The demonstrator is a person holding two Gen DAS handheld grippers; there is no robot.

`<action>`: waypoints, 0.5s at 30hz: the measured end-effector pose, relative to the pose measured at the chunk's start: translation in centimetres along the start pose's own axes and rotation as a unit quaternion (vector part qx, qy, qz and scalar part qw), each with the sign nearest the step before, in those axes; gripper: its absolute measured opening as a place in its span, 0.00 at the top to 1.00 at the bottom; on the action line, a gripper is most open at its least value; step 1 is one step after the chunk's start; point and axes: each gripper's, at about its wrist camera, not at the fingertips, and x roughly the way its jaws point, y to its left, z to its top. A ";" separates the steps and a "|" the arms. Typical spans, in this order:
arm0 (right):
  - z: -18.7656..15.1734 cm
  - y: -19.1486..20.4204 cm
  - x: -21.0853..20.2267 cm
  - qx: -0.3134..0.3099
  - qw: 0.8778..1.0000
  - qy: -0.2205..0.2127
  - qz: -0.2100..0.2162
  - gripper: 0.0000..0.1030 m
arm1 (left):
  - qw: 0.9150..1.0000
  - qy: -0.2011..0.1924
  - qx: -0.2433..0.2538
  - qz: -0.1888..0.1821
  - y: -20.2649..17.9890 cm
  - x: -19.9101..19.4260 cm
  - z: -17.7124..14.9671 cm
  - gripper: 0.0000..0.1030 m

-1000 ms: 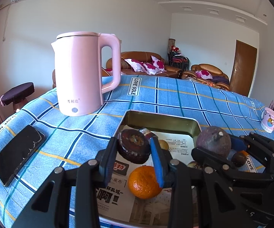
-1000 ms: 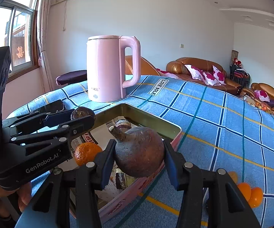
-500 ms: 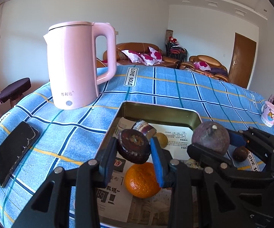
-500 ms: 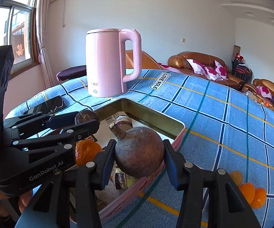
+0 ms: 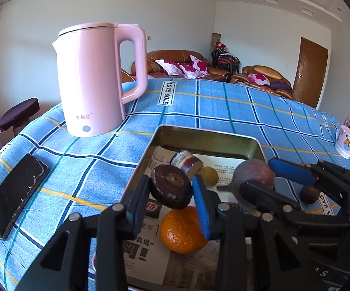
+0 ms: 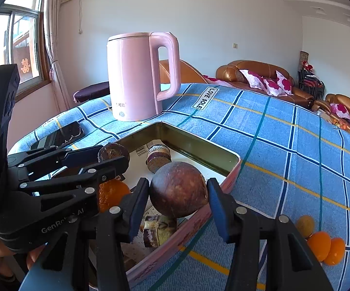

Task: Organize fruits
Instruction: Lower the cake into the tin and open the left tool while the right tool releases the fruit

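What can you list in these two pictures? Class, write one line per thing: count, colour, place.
kettle: one, pink, on the cloth behind the tin
tablecloth: one, blue check, over the table
tin: one, metal, paper-lined, centre
orange: one, orange, in the tin
cake slice: one, purple-brown, in the tin
phone: one, black, left on the cloth
cup: one, pink-white, far right
small fruits: three, yellow-orange, on the cloth right of the tin
sofas: brown, background
left tongs: black, shut on a dark round fruit
right tongs: black, shut on a brown-purple fruit
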 end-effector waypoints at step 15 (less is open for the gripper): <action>-0.3 -0.9 -2.1 0.019 0.999 -0.047 -0.018 0.43 | 0.999 -0.044 -0.025 0.012 0.4 -2.0 -0.3 0.22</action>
